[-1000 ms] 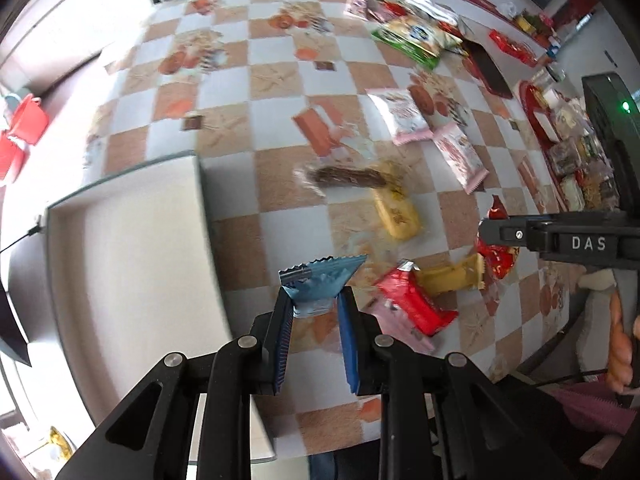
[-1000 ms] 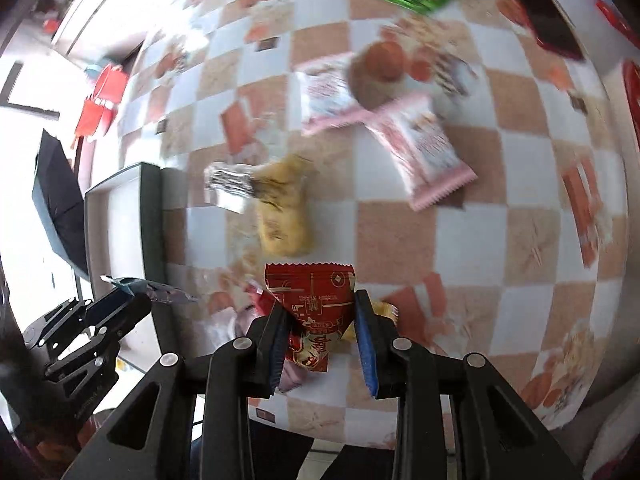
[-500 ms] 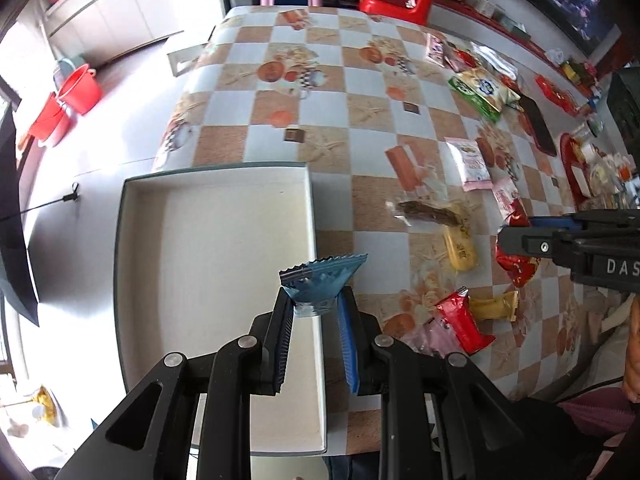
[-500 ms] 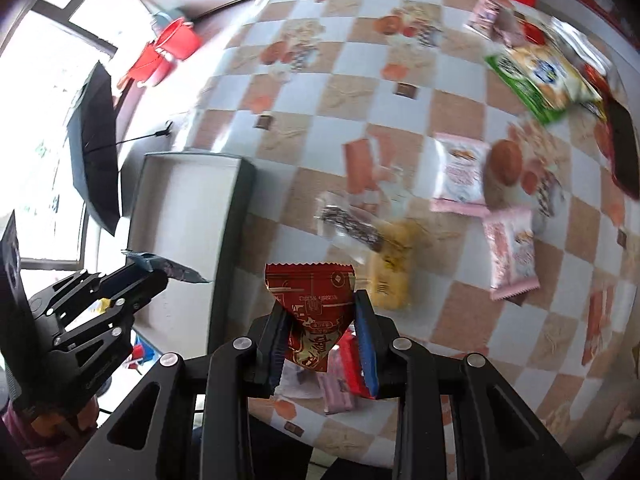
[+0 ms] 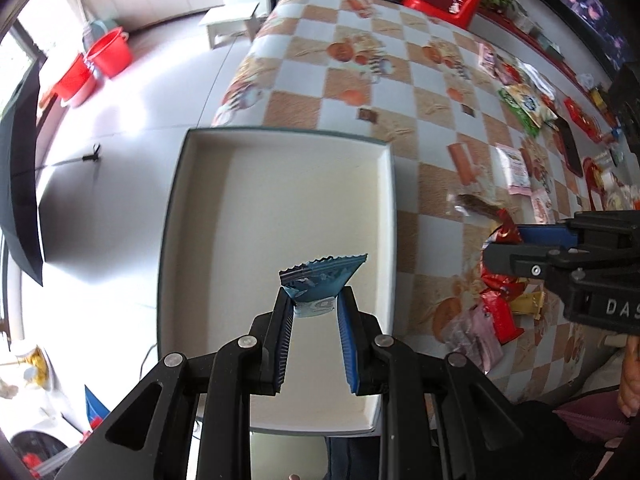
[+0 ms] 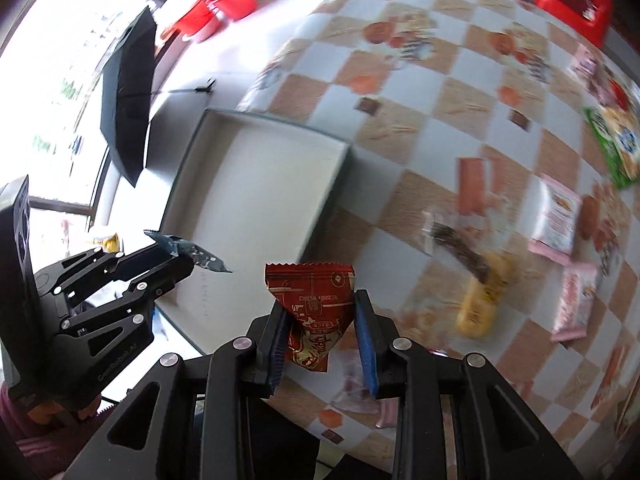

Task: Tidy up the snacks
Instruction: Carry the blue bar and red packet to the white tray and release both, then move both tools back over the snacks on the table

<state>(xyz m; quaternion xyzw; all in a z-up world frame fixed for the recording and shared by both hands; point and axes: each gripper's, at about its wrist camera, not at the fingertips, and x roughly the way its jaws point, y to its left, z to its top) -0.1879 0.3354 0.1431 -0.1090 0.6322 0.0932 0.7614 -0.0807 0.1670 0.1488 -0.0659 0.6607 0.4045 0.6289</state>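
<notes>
My left gripper (image 5: pixel 314 300) is shut on a blue snack packet (image 5: pixel 320 276) and holds it above the near part of a white tray (image 5: pixel 390 208) with a dark rim. My right gripper (image 6: pixel 320 300) is shut on a red snack packet (image 6: pixel 314 304) above the table, just right of the tray (image 6: pixel 336 184). The left gripper with its blue packet (image 6: pixel 192 254) shows in the right wrist view, over the tray's near left side. The right gripper with its red packet (image 5: pixel 505 232) shows at the right of the left wrist view.
Several loose snacks lie on the checkered table (image 5: pixel 360 52): a brown bar (image 6: pixel 460 246), a yellow packet (image 6: pixel 482 300), pink packets (image 6: pixel 556 216), a green bag (image 6: pixel 612 140), red and pink packets (image 5: pixel 496 316). A black umbrella (image 6: pixel 128 92) and red buckets (image 5: pixel 108 52) stand on the floor.
Both grippers have moved left, toward the tray, each with its packet. The left gripper has gone from above the table to above the tray.
</notes>
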